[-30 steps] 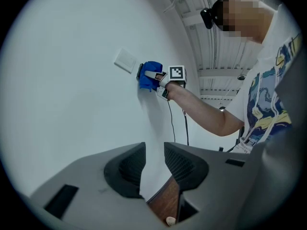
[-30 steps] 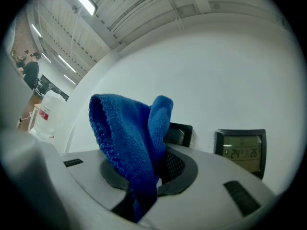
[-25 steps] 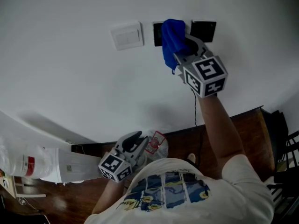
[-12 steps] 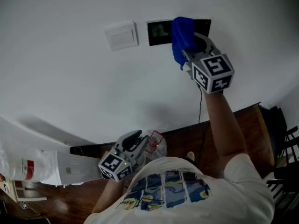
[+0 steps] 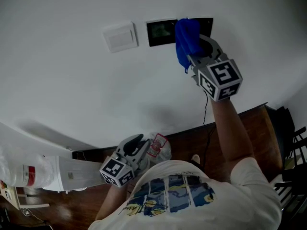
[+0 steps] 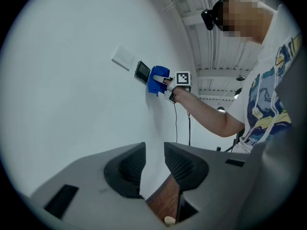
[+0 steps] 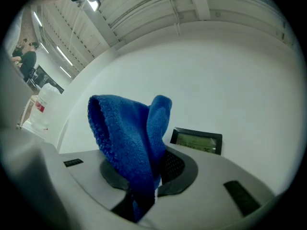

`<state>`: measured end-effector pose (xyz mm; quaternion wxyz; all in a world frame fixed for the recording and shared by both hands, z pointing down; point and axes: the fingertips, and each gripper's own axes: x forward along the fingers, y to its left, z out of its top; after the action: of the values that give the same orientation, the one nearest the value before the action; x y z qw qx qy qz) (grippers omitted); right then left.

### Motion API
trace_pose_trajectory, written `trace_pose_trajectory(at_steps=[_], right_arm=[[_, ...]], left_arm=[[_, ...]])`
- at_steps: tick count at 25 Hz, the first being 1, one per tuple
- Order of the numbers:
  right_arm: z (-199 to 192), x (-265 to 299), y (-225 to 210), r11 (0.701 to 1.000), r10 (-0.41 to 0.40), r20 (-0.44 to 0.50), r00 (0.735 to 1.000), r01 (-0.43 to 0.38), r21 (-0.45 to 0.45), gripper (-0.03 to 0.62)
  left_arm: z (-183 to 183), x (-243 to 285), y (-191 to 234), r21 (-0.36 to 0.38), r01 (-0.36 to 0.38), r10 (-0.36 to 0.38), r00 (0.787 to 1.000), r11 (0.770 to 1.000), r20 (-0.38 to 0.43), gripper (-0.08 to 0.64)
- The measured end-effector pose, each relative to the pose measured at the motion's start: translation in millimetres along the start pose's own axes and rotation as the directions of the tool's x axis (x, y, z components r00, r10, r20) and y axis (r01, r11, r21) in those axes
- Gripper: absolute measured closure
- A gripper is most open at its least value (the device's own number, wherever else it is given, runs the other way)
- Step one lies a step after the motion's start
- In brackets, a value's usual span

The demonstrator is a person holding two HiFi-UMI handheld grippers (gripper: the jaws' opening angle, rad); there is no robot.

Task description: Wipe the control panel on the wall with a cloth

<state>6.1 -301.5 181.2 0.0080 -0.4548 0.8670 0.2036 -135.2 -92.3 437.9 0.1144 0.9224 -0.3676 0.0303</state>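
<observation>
At the top centre of the head view, the right hand-held gripper (image 5: 197,49) pinches a blue cloth (image 5: 185,38) that lies over part of the dark panel (image 5: 161,31) on the wall (image 5: 72,90). A white switch plate (image 5: 120,37) sits just left of the panel. Low in the frame, the left hand-held gripper (image 5: 138,145) has its jaws slightly spread, with nothing between them.

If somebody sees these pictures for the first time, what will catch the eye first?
The bright blue cloth, pinched in the right claw, is held up to the dark control panel on the white wall. A white switch plate sits just left of the panel in the head view. The left claw hangs far below, open and empty.
</observation>
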Motion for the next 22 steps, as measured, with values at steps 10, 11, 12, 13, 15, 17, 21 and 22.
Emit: trace_pose_trajectory(at_steps=[10,11,12,13,15,17,21,22], right_arm=[[-4.1,-0.9,-28.0,1.000,-0.022,-0.004,1.000,0.022,0.006,0.502],[-4.3,-1.6,-29.8,1.000,-0.021,-0.007,1.000,0.021,0.000,0.502],[-4.4,-2.5,-31.7,1.000,-0.021,-0.009,1.000,0.021,-0.006,0.502],[-4.6,-3.5,-33.8,1.000,-0.022,-0.009,1.000,0.022,-0.008,0.502],[-5.8,-6.2,-39.2,1.000,-0.026,-0.005,1.000,0.026,-0.002,0.502],[-8.4,-9.8,-47.8,0.999,-0.035,0.002,0.999,0.035,0.012,0.502],[-13.2,-17.3,-67.7,0.999,-0.054,-0.006,0.999,0.054,0.006,0.502],[-14.0,-19.5,-72.5,0.998,-0.058,-0.007,0.998,0.059,0.004,0.502]], left_arm=[[-1.6,15.6,-10.5,-0.001,0.033,-0.033,0.999,0.999,-0.024,0.463],[-1.2,17.7,-11.6,0.000,0.035,-0.035,0.999,0.999,-0.026,0.463],[-1.0,19.6,-12.2,0.001,0.036,-0.036,0.999,0.999,-0.026,0.463],[-1.0,21.4,-12.5,0.002,0.036,-0.036,0.999,0.999,-0.025,0.463],[-1.3,24.7,-13.5,0.003,0.035,-0.034,0.999,0.999,-0.025,0.463],[-1.2,29.3,-15.3,0.003,0.035,-0.034,0.999,0.999,-0.029,0.463],[0.9,42.1,-20.2,0.004,0.040,-0.039,0.998,0.999,-0.040,0.463],[1.9,45.5,-21.4,0.005,0.041,-0.041,0.998,0.999,-0.039,0.463]])
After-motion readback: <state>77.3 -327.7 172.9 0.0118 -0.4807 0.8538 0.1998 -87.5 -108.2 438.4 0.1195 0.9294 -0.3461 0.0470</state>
